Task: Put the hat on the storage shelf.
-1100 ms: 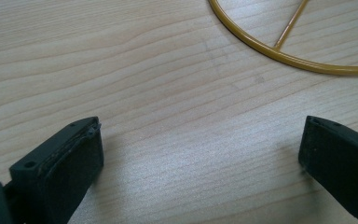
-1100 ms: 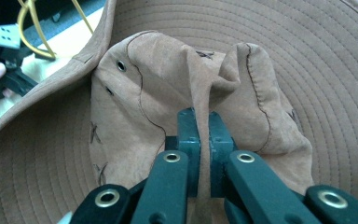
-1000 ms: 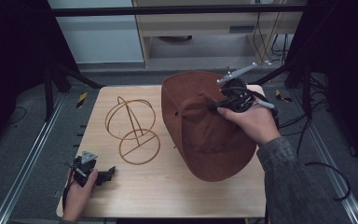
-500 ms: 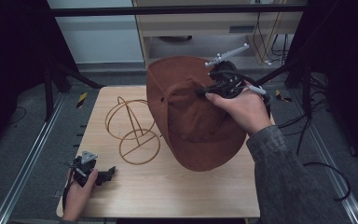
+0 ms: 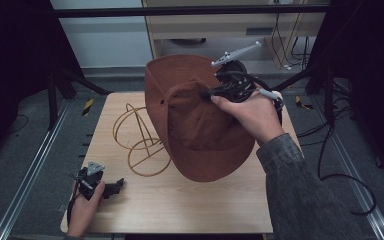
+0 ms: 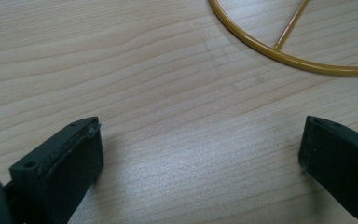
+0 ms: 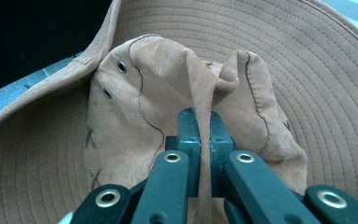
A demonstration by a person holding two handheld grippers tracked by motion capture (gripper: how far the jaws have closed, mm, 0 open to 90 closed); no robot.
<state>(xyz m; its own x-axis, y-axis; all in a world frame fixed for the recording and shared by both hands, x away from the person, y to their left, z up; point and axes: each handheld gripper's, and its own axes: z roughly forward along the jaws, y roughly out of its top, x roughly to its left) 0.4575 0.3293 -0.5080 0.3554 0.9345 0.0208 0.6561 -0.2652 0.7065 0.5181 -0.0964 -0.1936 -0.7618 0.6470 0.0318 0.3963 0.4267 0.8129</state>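
Note:
A brown wide-brimmed hat hangs tilted above the table, lifted off the wood. My right gripper is shut on a fold of the hat's crown, and the brim spreads out behind it. A yellow wire hat stand sits on the table at the left of the hat, its upper loop partly hidden by the brim. My left gripper rests near the table's front left corner, open, with bare wood between its jaws. The stand's base ring lies ahead of it.
The wooden table has free surface along its front and right side. Metal rails run along the floor on both sides. Cables trail at the right. A cabinet stands behind the table.
My right gripper has carried the hat up and to the left, toward the wire stand, so the brim now overlaps it. The left gripper has stayed put.

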